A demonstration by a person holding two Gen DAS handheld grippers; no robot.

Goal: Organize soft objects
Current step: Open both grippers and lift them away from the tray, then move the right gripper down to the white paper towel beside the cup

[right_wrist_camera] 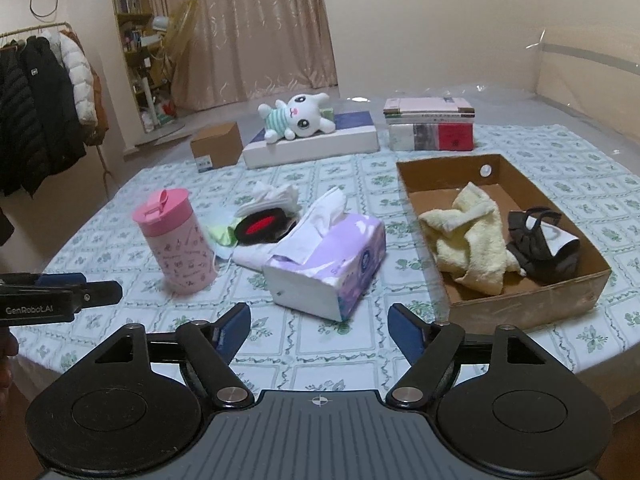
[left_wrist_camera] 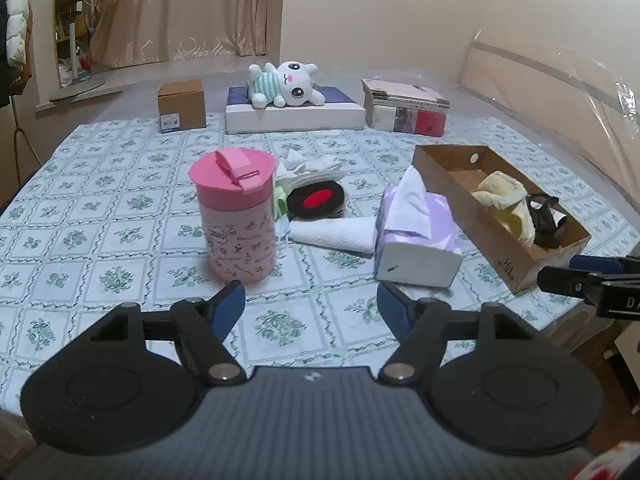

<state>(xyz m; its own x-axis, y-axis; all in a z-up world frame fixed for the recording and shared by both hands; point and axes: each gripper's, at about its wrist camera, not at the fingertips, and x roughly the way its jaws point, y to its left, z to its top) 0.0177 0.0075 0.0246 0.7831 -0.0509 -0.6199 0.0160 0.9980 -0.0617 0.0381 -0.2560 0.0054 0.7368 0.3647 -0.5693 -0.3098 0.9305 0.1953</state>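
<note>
Left wrist view: the left tongs (left_wrist_camera: 311, 300) hang spread and empty over the counter (left_wrist_camera: 100, 208), a white towel (left_wrist_camera: 334, 233) at 12 o'clock beside the pink cup (left_wrist_camera: 237, 216). Right wrist view: the right tongs (right_wrist_camera: 319, 322) gape empty, tissue box (right_wrist_camera: 326, 258) ahead, yellow towel (right_wrist_camera: 472, 240) in the cardboard box (right_wrist_camera: 528, 304) at 2 o'clock.

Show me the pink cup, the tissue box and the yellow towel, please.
Pink cup (left_wrist_camera: 239, 236), left wrist view, on its side wall.
Tissue box (right_wrist_camera: 352, 248), right wrist view, on its purple top.
Yellow towel (right_wrist_camera: 474, 240), right wrist view, on its middle folds.

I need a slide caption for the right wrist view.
Open right tool faces tissue box; cardboard tray holds yellow towel.
</note>
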